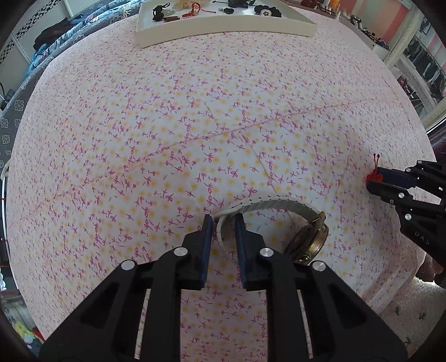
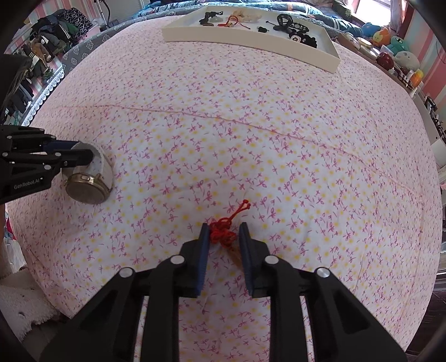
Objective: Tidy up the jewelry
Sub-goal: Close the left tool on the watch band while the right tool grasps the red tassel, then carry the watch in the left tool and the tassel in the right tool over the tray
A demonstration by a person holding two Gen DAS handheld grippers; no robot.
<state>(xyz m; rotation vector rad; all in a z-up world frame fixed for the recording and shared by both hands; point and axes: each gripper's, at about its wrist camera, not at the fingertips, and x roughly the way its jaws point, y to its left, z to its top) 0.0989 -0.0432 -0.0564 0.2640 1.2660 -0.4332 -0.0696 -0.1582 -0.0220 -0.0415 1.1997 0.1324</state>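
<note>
A watch with a white strap point(image 1: 264, 204) and a brass case point(image 1: 308, 242) lies on the flowered bedspread. My left gripper point(image 1: 224, 222) is open, its fingers on either side of the strap's loop end. The watch also shows in the right wrist view point(image 2: 86, 188), with the left gripper point(image 2: 75, 153) over it. A red knotted cord charm point(image 2: 223, 232) lies between the open fingers of my right gripper point(image 2: 224, 231). In the left wrist view the charm point(image 1: 372, 175) sits at the tips of the right gripper point(image 1: 375, 178).
A white tray point(image 1: 223, 26) holding several dark and red jewelry pieces stands at the far side of the bed; it also shows in the right wrist view point(image 2: 251, 39). Clothes, shelves and plush toys point(image 2: 395, 44) surround the bed. The bed edge is near, below both grippers.
</note>
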